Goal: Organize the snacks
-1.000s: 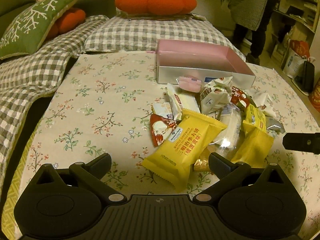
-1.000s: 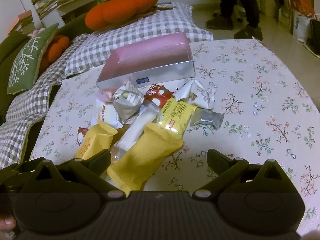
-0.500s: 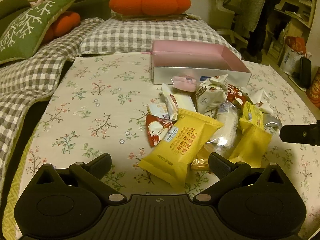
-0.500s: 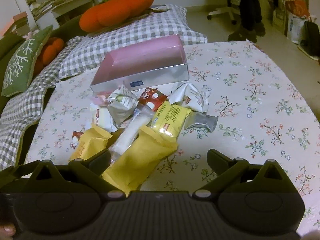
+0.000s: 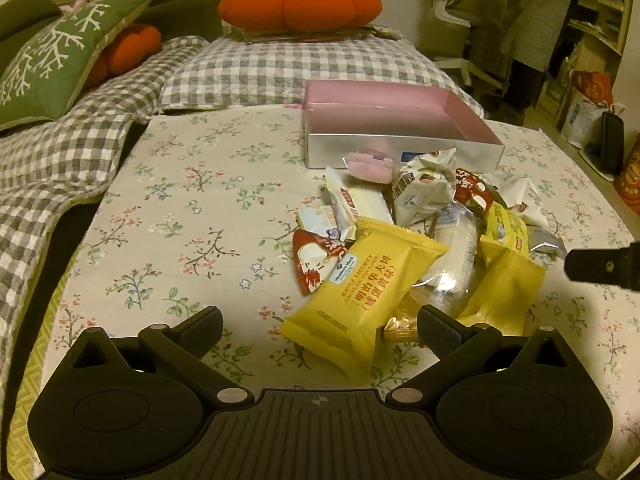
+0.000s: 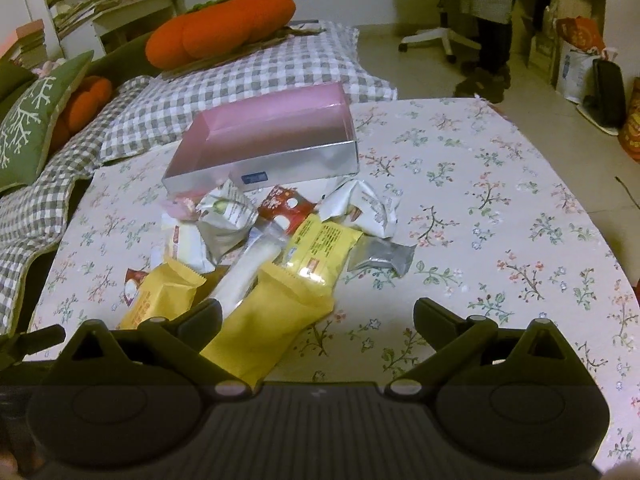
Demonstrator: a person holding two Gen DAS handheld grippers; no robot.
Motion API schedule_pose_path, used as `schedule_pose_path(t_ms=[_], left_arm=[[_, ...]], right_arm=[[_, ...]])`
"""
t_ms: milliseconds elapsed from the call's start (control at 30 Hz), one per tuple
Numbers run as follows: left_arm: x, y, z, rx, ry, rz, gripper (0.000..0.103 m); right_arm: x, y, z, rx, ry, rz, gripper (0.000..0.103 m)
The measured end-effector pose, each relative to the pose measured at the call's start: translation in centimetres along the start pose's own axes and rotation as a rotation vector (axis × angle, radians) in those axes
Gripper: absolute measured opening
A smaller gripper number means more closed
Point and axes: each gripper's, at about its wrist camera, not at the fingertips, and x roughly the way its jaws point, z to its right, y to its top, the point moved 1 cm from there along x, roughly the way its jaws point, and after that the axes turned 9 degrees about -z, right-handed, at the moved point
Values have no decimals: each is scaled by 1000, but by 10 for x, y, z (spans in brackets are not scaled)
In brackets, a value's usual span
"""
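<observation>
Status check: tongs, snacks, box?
Left tongs open, empty; right tongs open, empty. Snack pile loose on floral cloth, none in pink box. Nothing blocking the box.

Dim, warm yellowish room light in both views, colours muddy. The floral tablecloth (image 5: 180,216) is brightest in mid-frame and falls off toward the edges. In the left wrist view a soft shadow pools just ahead of the left gripper (image 5: 320,322). Small glints on the clear wrapper (image 5: 452,264) and a dull sheen on the silver box wall (image 5: 332,152). Fisheye bending is strong: the table edge bows, corners go black. The lower strip of the right wrist view is hazy and greyed across the right gripper (image 6: 318,316). Background shelves look soft and noisy.
</observation>
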Motion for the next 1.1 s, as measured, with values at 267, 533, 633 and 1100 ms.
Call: schedule_pose_path(t_ms=[267, 533, 633, 1100], left_arm=[[6, 2, 4, 28, 17, -17, 103], [23, 12, 8, 81, 49, -45, 103], [30, 16, 11, 110, 68, -46, 103], [64, 21, 23, 194, 81, -74, 96]], right_arm=[[10, -2, -9, -31, 1, -60, 100], [24, 1, -15, -30, 27, -110, 94], [29, 3, -16, -20, 32, -128, 90], [69, 11, -20, 90, 120, -279, 76]])
